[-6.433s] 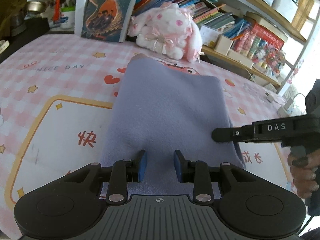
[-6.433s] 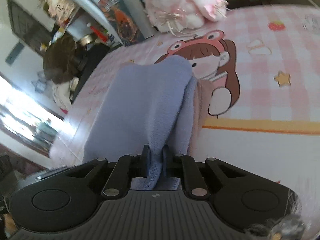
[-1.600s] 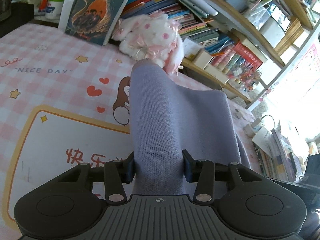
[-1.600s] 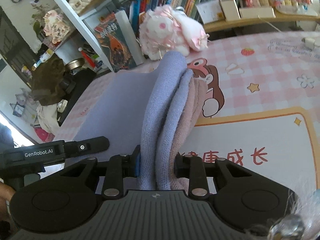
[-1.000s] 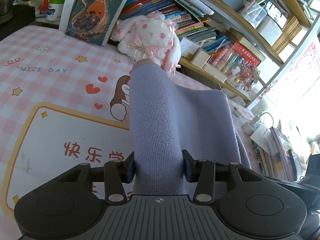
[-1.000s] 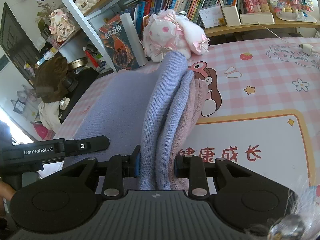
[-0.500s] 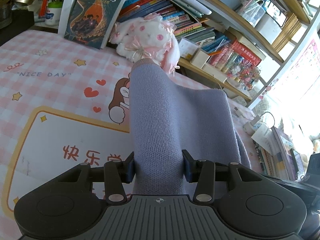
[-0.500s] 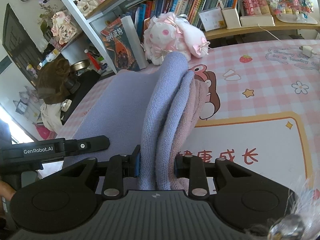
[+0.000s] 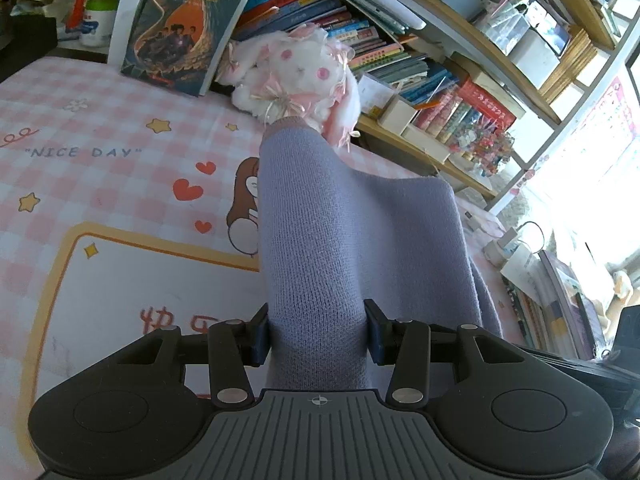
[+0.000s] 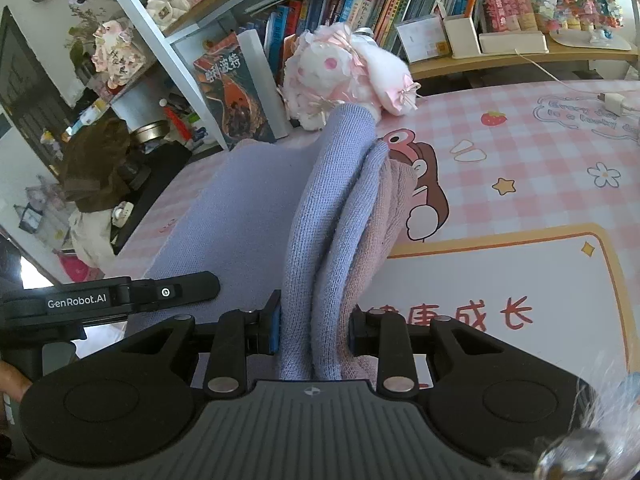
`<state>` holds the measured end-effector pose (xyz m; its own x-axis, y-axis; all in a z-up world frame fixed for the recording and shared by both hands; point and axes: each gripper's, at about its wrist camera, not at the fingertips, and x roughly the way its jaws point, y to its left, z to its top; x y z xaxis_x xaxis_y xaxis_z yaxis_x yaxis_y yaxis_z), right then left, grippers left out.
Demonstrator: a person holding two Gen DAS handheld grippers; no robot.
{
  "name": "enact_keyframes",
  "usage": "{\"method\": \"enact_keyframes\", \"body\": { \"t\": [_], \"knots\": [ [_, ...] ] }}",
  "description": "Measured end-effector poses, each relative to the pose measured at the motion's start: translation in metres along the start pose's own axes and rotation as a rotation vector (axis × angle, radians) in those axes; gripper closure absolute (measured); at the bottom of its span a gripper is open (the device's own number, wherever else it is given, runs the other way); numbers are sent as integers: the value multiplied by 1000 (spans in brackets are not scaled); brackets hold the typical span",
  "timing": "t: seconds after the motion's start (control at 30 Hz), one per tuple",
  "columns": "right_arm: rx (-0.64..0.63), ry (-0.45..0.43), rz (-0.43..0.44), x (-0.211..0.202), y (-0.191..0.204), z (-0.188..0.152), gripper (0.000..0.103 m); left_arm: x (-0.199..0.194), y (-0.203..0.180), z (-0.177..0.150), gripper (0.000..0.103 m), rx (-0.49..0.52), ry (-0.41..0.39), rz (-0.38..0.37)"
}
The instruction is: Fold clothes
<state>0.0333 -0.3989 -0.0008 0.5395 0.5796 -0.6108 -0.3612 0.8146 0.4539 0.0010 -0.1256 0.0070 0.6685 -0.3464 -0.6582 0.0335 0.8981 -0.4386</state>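
Note:
A folded lavender knit garment (image 9: 340,232) hangs lifted above the pink checked tablecloth (image 9: 100,160). My left gripper (image 9: 318,334) is shut on one thick bunched end of it, the pads pressing both sides. My right gripper (image 10: 314,336) is shut on the other end, where lavender layers and a dusty-pink layer (image 10: 384,216) are pinched together. In the right wrist view the garment (image 10: 240,216) spreads away to the left, and the left gripper's finger (image 10: 152,292) shows beside it.
A pink-and-white plush toy (image 9: 296,76) and a standing book (image 9: 188,28) sit at the table's far edge, with packed bookshelves (image 9: 460,92) behind. A white charger and cable (image 10: 612,102) lie at the far right. A person's fingertip (image 10: 12,380) shows at the lower left.
Both grippers keep the same grip on the raised garment. The left wrist view has drifted slightly, so the plush toy and book sit a little closer to centre.

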Motion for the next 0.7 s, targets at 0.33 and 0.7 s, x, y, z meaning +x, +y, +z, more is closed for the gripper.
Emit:
{"method": "enact_keyframes", "body": {
  "t": [0.33,0.7],
  "knots": [
    [1,-29,-64,26,56,-4,77,-18,60,31,59,31,24,-58],
    [-51,-52,-85,81,128,6,77,-24,141,76,59,10,14,-90]
  ]
}}
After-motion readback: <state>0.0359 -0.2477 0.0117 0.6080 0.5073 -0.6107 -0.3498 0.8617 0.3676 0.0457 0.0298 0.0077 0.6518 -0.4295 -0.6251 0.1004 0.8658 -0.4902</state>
